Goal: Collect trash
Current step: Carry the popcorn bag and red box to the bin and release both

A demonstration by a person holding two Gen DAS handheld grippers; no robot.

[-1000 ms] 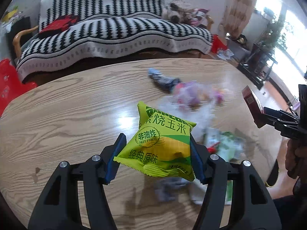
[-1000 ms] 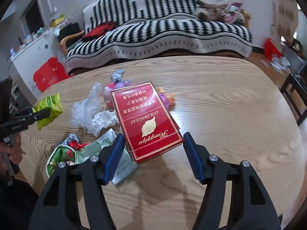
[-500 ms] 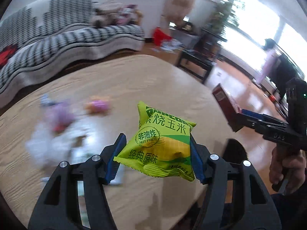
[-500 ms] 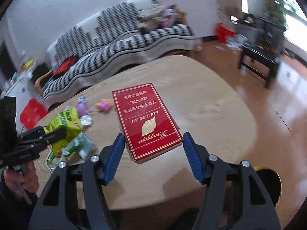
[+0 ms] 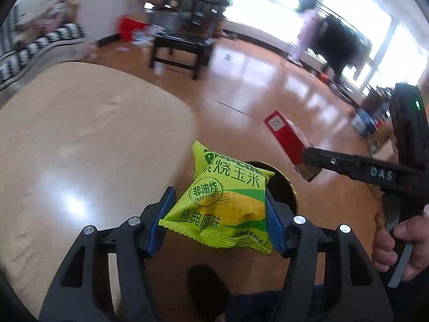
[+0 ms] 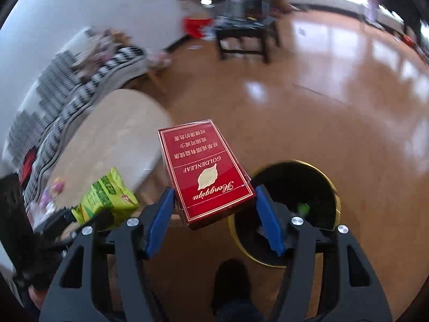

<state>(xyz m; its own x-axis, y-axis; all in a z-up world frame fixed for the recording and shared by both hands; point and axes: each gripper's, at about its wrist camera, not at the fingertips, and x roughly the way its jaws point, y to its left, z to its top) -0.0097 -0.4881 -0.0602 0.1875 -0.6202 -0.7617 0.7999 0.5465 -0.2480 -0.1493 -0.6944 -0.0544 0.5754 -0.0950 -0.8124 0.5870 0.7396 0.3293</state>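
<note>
My left gripper [image 5: 218,209] is shut on a yellow-green snack packet [image 5: 222,204] and holds it off the table's right edge, in front of a black trash bin [image 5: 281,187] with a gold rim. My right gripper [image 6: 213,212] is shut on a red cigarette box [image 6: 206,171] and holds it just left of the same bin [image 6: 316,185] on the floor. The red box [image 5: 287,139] also shows in the left wrist view, up to the right of the packet. The packet [image 6: 107,196] shows at the left of the right wrist view.
The wooden table [image 5: 80,139] lies to the left, with some small trash [image 6: 51,193] left on it. A striped sofa [image 6: 80,80] stands behind it. A dark low table [image 5: 179,51] stands on the wooden floor farther off. A shoe [image 6: 230,281] is below the right gripper.
Both grippers have swung right, away from the table and its trash pile, to the floor bin, each still holding its item. The bin has come into view.
</note>
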